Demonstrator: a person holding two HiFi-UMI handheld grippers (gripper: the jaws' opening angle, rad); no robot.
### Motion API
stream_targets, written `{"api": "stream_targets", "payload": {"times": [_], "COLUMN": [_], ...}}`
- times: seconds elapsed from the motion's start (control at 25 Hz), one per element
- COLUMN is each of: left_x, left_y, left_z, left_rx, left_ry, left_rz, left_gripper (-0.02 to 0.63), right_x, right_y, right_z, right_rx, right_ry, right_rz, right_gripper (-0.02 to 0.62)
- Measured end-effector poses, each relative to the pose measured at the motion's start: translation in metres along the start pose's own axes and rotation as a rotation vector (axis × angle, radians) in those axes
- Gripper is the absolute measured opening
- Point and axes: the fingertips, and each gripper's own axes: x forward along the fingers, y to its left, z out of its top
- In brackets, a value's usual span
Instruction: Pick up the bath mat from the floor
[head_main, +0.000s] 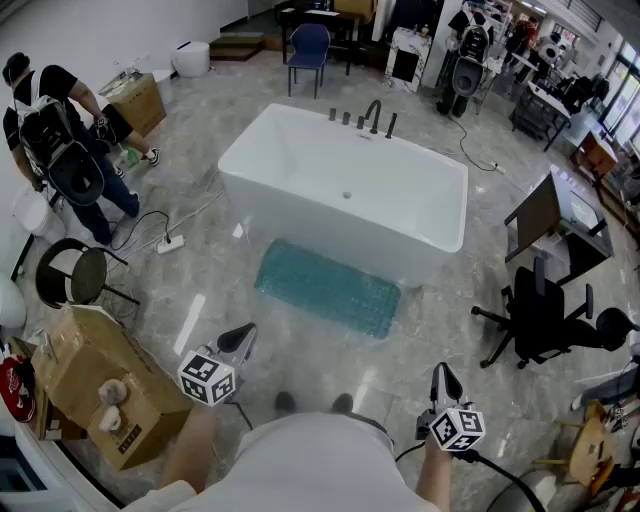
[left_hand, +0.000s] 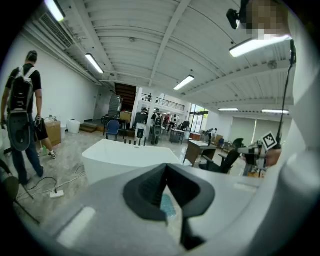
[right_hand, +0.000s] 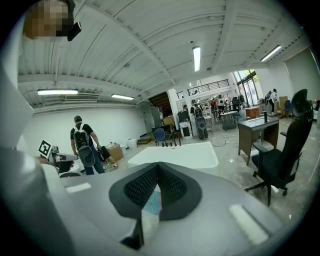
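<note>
A teal bath mat (head_main: 328, 288) lies flat on the grey floor against the front of a white bathtub (head_main: 345, 190). My left gripper (head_main: 243, 335) hovers near the person's body, short of the mat's left end, jaws shut and empty. My right gripper (head_main: 442, 373) is held lower right of the mat, also shut with nothing in it. In the left gripper view a sliver of the mat (left_hand: 169, 206) shows below the closed jaws, with the tub (left_hand: 125, 157) beyond. The right gripper view shows the mat (right_hand: 152, 202) the same way under its closed jaws.
A person with a backpack (head_main: 62, 145) stands at the far left near a cardboard box (head_main: 140, 100). A black stool (head_main: 72, 275) and an open carton (head_main: 95, 385) sit at my left. An office chair (head_main: 545, 318) and desk (head_main: 555, 215) stand at right. A power strip (head_main: 170, 243) lies left of the tub.
</note>
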Motion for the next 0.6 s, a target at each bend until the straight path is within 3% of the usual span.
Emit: {"api": "stream_targets", "payload": {"times": [0.6], "left_x": [-0.008], "left_y": [0.000], "left_z": [-0.017], "left_rx": [0.026], "left_ry": [0.034], "left_rz": [-0.041], "left_gripper": [0.003], "right_x": [-0.012], "right_y": [0.026], "right_z": [-0.005], "right_rx": [-0.025], "right_ry": [-0.006], "right_rz": [-0.010], "right_gripper": [0.005]}}
